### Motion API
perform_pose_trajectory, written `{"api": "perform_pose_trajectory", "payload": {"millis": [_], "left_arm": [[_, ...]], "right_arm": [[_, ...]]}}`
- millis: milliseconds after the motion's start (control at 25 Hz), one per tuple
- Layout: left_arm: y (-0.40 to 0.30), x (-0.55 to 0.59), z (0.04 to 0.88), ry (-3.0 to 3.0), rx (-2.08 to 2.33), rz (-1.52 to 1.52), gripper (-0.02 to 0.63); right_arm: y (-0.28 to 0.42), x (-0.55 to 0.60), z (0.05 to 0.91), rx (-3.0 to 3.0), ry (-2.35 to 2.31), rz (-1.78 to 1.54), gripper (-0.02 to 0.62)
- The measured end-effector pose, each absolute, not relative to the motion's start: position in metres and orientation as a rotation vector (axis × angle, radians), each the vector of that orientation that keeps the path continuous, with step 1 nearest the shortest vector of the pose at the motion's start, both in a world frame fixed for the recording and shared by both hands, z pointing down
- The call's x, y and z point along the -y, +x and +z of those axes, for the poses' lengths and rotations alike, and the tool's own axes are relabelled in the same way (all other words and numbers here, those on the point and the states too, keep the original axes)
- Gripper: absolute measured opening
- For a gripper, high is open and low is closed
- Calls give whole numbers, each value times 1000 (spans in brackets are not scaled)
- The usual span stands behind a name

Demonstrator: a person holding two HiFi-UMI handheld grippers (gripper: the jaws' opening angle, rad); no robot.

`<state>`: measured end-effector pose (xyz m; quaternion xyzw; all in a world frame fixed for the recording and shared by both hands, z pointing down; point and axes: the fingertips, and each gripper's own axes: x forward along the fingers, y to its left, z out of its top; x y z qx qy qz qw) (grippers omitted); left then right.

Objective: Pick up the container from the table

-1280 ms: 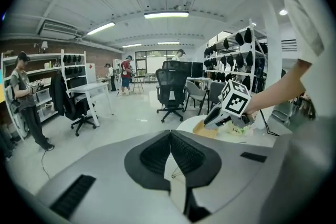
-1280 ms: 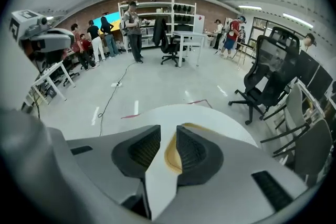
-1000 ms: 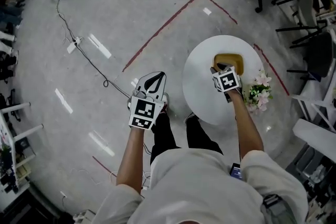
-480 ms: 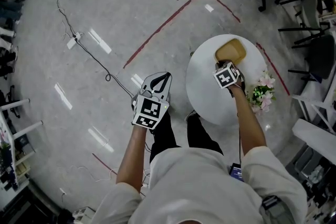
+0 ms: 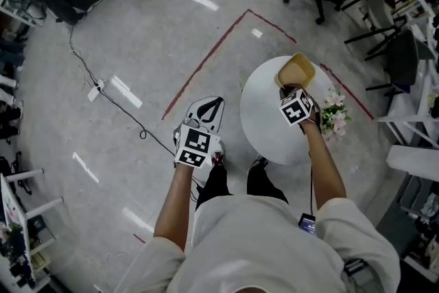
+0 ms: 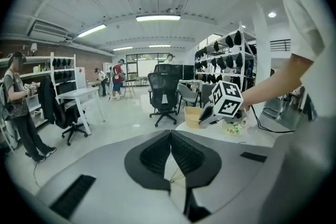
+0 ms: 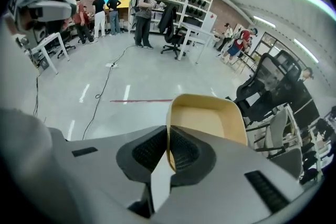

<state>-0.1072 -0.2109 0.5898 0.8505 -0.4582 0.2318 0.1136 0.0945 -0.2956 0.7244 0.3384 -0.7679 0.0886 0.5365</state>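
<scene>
Below you and to your right stands the round white table (image 5: 264, 123). Your left gripper (image 5: 208, 106) hangs over the floor beside it, well apart from the table, with its jaws together and nothing between them. Your right gripper (image 5: 287, 88) reaches to the table's far edge, and its jaws are closing on the near wall of the tan container (image 5: 296, 71), a pad pressing each side. Small flowers (image 5: 335, 113) sit at the table's right rim.

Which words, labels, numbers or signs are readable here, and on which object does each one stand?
None can be read.
Cube on the left gripper: square marker patterns only, no letters.
Flower pot: small print, too blurred to read.
</scene>
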Motion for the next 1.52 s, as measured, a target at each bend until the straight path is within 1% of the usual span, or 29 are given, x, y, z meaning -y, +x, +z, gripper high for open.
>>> {"api": "perform_pose_trajectory", "payload": {"millis": [400,840,1000,1160,1520], "left_arm": [[-65,242,483,2853,1181,532,18],[12,248,362,3096,1156,322,18],[47,241,334,3169,1129,268,18],[72,236,318,3234,1105,253,18],[88,231,305,3245,1119,241,18]], "right_arm": [[129,268,538,1942,1247,78,29],[185,219,376,2029,1542,-121,29],[210,205,342,2035,1600,-184,29],[229,196,326,2031,1638,-210,29],[246,178,300,2046,1666,-264,28]]}}
